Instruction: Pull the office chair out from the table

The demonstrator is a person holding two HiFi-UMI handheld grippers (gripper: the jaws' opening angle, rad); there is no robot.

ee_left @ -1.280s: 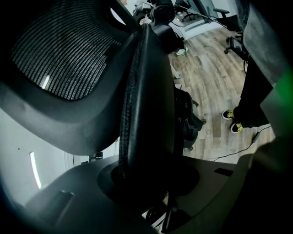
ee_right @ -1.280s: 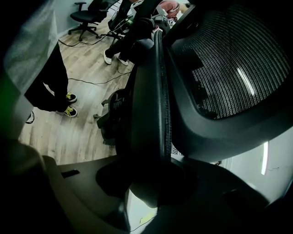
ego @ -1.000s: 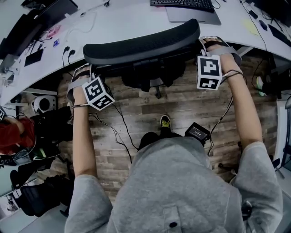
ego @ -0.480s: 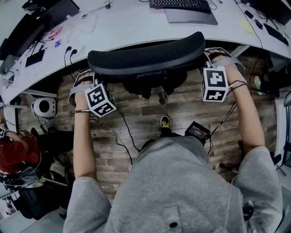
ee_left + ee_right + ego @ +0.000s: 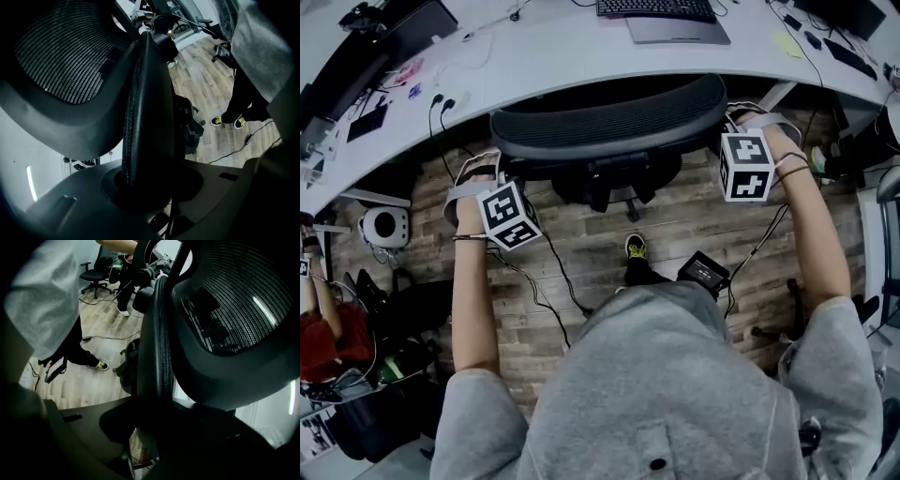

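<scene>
The office chair's black mesh backrest (image 5: 609,117) stands just off the curved white table (image 5: 534,56), with its base (image 5: 623,192) over the wood floor. My left gripper (image 5: 490,155) is shut on the backrest's left edge, and my right gripper (image 5: 727,117) on its right edge. In the left gripper view the backrest edge (image 5: 140,117) runs up from between the jaws of the left gripper (image 5: 145,183). The right gripper view shows the same edge (image 5: 159,348) pinched in the right gripper (image 5: 154,427), whose jaws have just been closing further on it.
A keyboard (image 5: 654,7) and a grey pad (image 5: 680,28) lie on the table behind the chair. Cables and a black box (image 5: 703,272) lie on the floor by my shoe (image 5: 636,248). A white round device (image 5: 384,225), bags and another person (image 5: 328,328) are at the left.
The chair's backrest has come away from the table toward me, and both grippers have moved with it, still on its edges. The table and keyboard have slid up in the view.
</scene>
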